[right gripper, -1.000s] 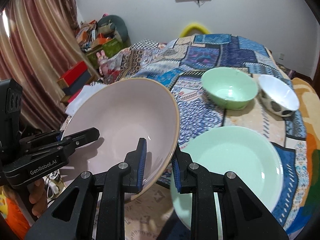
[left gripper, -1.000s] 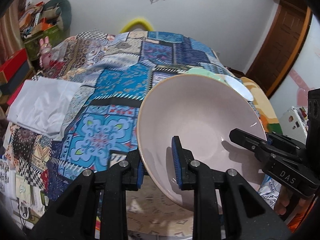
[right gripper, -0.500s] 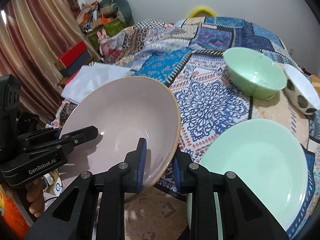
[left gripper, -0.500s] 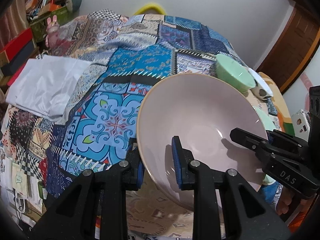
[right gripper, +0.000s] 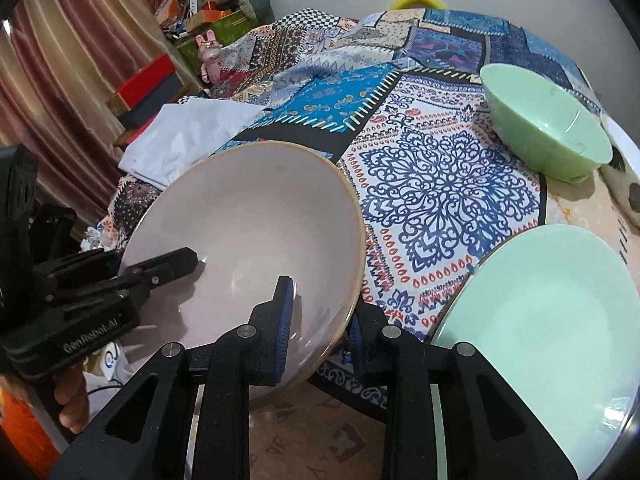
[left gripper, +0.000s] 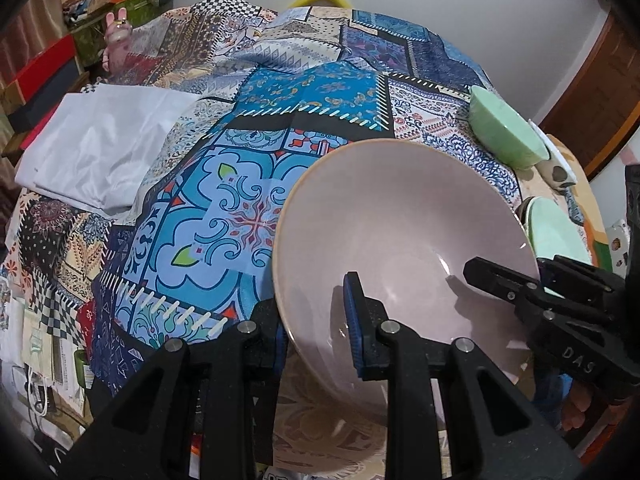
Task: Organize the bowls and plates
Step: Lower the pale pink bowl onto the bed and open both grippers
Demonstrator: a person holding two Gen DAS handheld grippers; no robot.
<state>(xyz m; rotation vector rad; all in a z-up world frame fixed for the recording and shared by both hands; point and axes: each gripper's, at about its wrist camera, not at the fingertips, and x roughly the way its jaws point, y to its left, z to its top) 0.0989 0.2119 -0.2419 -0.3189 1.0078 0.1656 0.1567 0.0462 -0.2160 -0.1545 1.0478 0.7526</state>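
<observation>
A large pale pink bowl (left gripper: 400,232) is held tilted above the patchwork table between both grippers. My left gripper (left gripper: 316,320) is shut on its left rim. My right gripper (right gripper: 320,320) is shut on its right rim and also shows in the left wrist view (left gripper: 520,280). The pink bowl also shows in the right wrist view (right gripper: 248,232), with the left gripper (right gripper: 160,268) on its far side. A light green plate (right gripper: 548,304) lies on the table right of the pink bowl. A green bowl (right gripper: 548,124) stands further back, next to a white spotted bowl (right gripper: 624,168).
A patchwork cloth (left gripper: 224,216) covers the table. A folded white cloth (left gripper: 100,144) lies at its left edge. Red and dark boxes (right gripper: 148,84) and clutter stand by the curtain on the left. A wooden door (left gripper: 592,92) is at the back right.
Both grippers have tipped downward with the pink bowl, so more of the table top shows. The green plate and green bowl appear closer and larger in the right wrist view.
</observation>
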